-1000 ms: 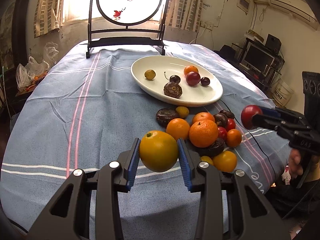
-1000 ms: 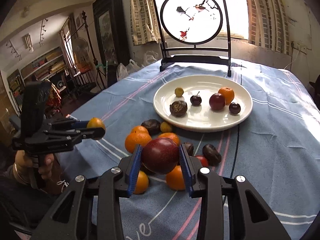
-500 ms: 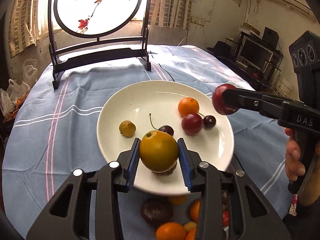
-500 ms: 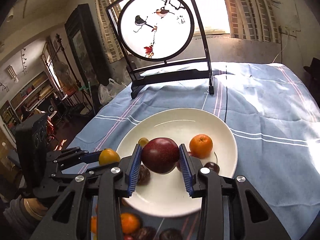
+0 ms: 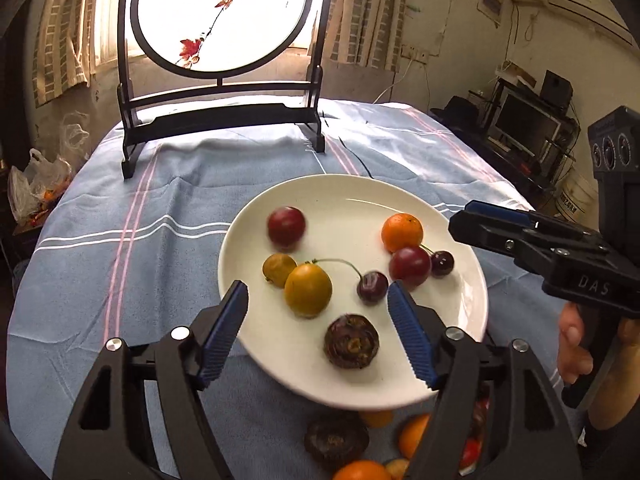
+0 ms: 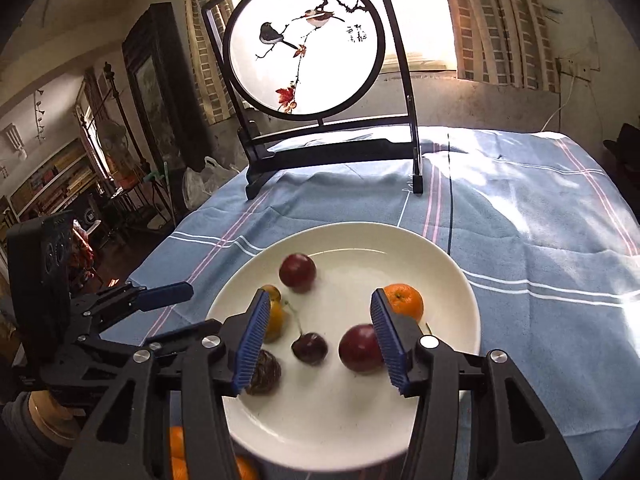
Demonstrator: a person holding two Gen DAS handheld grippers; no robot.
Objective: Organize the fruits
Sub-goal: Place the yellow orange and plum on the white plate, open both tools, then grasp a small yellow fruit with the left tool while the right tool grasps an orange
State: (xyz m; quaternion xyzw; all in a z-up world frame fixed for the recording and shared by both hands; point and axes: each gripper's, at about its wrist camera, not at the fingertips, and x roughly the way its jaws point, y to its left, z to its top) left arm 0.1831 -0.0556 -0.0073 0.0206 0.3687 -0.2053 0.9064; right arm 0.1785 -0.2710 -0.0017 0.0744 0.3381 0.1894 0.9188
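The white plate [image 5: 344,208] [image 6: 340,420] lies under both grippers. My left gripper [image 5: 317,296] [image 6: 200,308] is open, its jaws still opening. The yellow-orange fruit [image 5: 308,290] [image 6: 275,326] lies loose on the plate below them. My right gripper [image 6: 320,300] [image 5: 466,220] is open too, jaws opening, with nothing pressed between the pads. The dark red fruit [image 6: 297,273] [image 5: 286,226] is blurred on the plate's far left part. A mandarin [image 5: 402,232], a red plum [image 5: 410,266], two cherries [image 5: 372,287], a kumquat [image 5: 277,267] and a wrinkled brown fruit [image 5: 351,342] also lie on the plate.
Several loose fruits [image 5: 362,468] lie on the blue striped tablecloth [image 5: 140,280] in front of the plate. A round bird-painted screen [image 5: 224,12] on a black stand sits at the table's far edge. A person's hand [image 5: 572,344] holds the right gripper.
Both grippers moved from the fruit pile to over the plate, then opened. The yellow-orange fruit and the dark red fruit left the pads and landed on the plate.
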